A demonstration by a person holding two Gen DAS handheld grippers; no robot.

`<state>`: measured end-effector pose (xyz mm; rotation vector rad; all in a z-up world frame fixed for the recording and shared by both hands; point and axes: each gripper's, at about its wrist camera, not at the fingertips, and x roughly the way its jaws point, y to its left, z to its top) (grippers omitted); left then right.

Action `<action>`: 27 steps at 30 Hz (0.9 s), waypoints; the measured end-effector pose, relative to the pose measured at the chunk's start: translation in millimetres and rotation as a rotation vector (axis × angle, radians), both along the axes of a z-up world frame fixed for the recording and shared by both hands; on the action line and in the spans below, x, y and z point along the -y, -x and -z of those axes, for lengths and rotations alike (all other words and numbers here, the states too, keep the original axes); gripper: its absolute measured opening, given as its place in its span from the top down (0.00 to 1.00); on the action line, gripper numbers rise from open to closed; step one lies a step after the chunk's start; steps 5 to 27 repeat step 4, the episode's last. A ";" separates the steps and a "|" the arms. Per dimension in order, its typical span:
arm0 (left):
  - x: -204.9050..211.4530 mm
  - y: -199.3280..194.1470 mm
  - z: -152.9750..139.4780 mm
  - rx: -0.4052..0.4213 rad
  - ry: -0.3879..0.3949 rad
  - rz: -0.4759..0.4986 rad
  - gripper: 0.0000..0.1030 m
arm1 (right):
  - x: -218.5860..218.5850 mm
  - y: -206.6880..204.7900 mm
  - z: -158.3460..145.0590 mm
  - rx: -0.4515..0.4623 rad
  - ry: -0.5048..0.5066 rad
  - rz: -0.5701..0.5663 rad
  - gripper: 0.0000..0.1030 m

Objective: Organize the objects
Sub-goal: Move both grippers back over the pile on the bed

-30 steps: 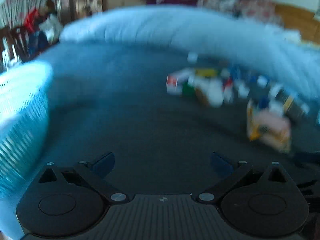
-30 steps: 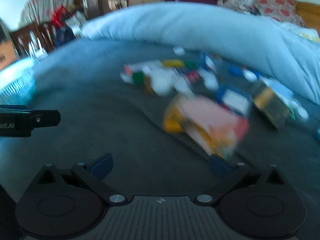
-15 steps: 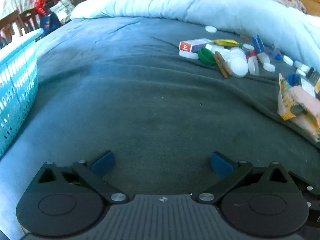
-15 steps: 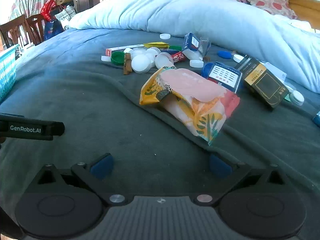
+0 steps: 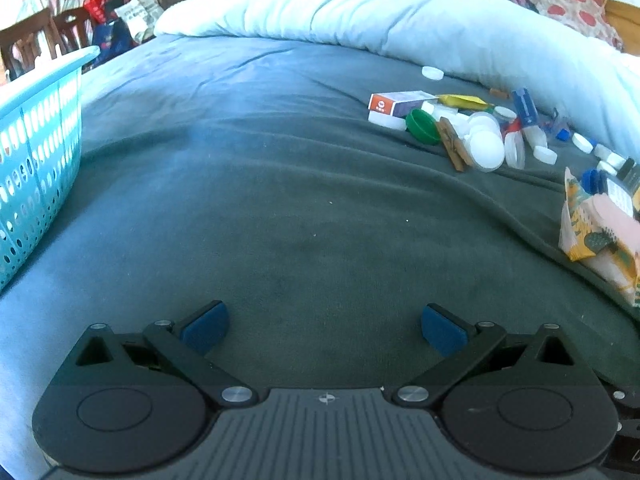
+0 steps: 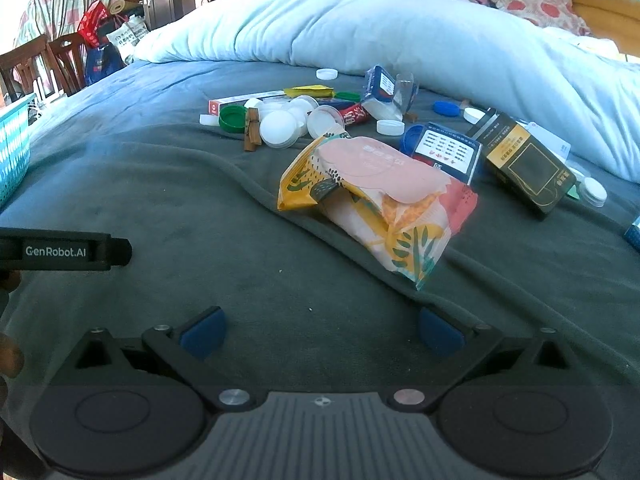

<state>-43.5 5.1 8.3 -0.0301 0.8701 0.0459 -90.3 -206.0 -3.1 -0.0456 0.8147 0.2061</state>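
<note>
My right gripper (image 6: 320,330) hangs low over the bed (image 6: 168,200), jaws spread wide with nothing between them. My left gripper (image 5: 324,326) is the same: jaws wide, empty, over bare blanket.

The nearest thing to sort is the pouch (image 6: 380,200), lying at about 12 o'clock from my right jaws, a little toward 1, near but not touching. In the left view the pouch (image 5: 600,232) sits far out at 3 o'clock. It looks like a soft printed plastic pack with a pink flap on top, probably wipes: light, squashy, with a slick film that will slide if I pinch it shallowly. It lies across a fold of the blanket, its near corner tipped up. I judge the best hold is across the short width near the middle, jaws sunk deep enough to bite the bulk and not only the loose seam at the end, which would crumple and let it swing.

Beyond it, at 11 o'clock, lie caps (image 6: 280,126), a peg (image 6: 252,130) and a green lid (image 6: 233,117); at 1 o'clock a dark box (image 6: 524,160), stiff and easy to clamp by its long edges.

The basket (image 5: 36,152) stands at 9 o'clock of my left gripper, well apart from the pile, which I take as the drop place.
</note>
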 end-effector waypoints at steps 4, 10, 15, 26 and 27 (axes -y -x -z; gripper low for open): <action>0.2 -0.6 0.0 -0.003 -0.001 0.001 0.00 | -0.1 -0.3 0.1 0.000 0.000 0.000 0.00; 0.2 -0.6 0.0 -0.003 -0.001 0.001 0.00 | -0.1 -0.3 0.1 0.000 0.000 0.000 0.00; 0.2 -0.6 0.0 -0.003 -0.001 0.001 0.00 | -0.1 -0.3 0.1 0.000 0.000 0.000 0.00; 0.2 -0.6 0.0 -0.003 -0.001 0.001 0.00 | -0.1 -0.3 0.1 0.000 0.000 0.000 0.00; 0.2 -0.6 0.0 -0.003 -0.001 0.001 0.00 | -0.1 -0.3 0.1 0.000 0.000 0.000 0.00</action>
